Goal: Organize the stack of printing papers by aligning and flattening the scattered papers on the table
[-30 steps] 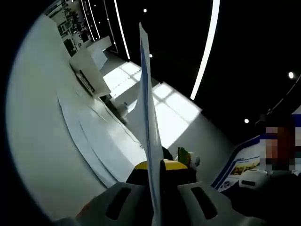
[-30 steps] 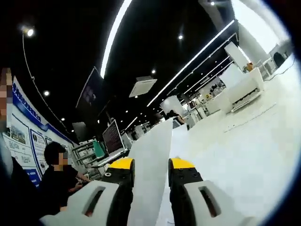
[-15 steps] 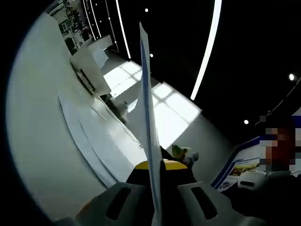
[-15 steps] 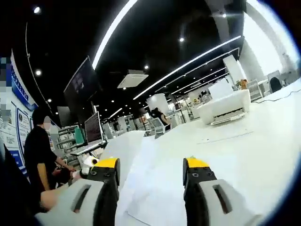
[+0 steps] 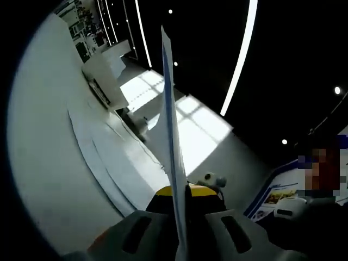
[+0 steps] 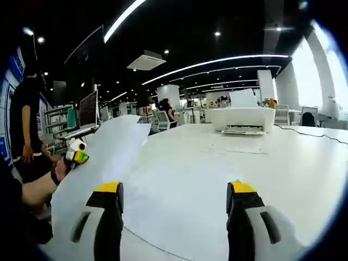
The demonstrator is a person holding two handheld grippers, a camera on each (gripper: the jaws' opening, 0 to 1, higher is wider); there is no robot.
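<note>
Between the left gripper's [image 5: 182, 190] closed jaws, a paper sheet [image 5: 169, 109] stands edge-on.

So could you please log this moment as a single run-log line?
left tongs: shut on paper | right tongs: open, empty | sheets: flat on table

The right hand-held gripper [image 6: 174, 198] has two pale grey moulded jaws, each with a dark oblong slot and a black inner face capped in yellow. The left hand-held gripper [image 5: 179, 193] shows the same grey shells, slots, black faces and yellow tips.
</note>
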